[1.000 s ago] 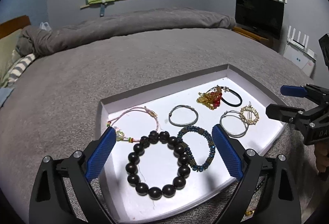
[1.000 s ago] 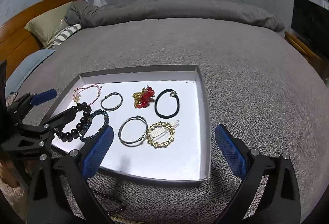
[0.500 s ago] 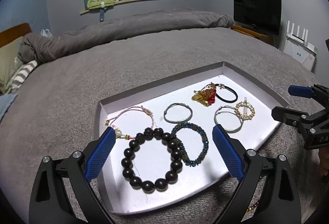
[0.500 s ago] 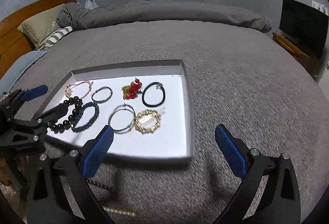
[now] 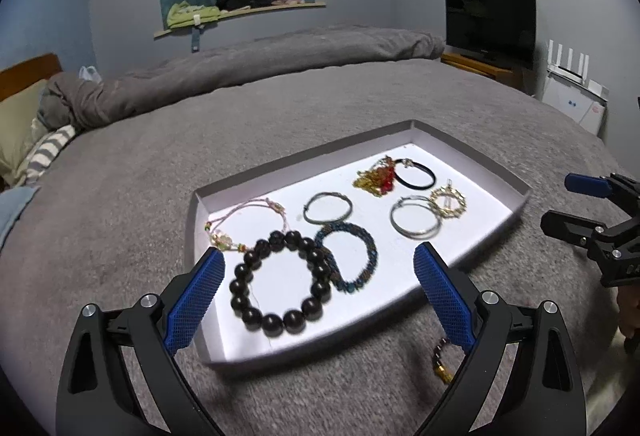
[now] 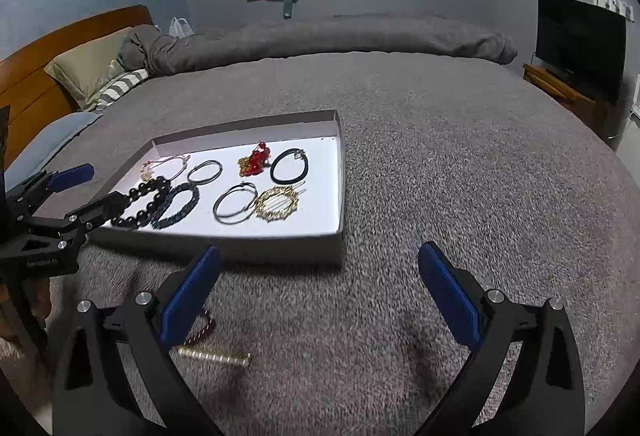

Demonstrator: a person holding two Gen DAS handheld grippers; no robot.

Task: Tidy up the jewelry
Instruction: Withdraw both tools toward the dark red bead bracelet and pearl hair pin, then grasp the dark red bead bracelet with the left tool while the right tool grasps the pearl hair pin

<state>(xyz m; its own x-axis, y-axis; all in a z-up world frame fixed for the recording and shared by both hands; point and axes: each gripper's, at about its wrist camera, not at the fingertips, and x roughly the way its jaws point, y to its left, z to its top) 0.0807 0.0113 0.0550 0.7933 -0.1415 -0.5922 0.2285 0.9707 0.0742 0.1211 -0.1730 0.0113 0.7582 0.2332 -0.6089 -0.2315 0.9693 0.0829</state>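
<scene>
- Pulled back from the tray (image 6: 280, 244) since the earlier frames, both claws; jewelry unmoved.
- Left claw (image 5: 316, 292) and right claw (image 6: 318, 284): spread wide, empty.
- Left on the bed (image 6: 440, 176), near the right claw: gold clip (image 6: 214, 356), dark beaded strand (image 6: 202, 328); best pinched low, across the narrow side.
- Counted in tray: eight pieces, including two silver bangles and one black-bead bracelet (image 5: 280, 282).
</scene>
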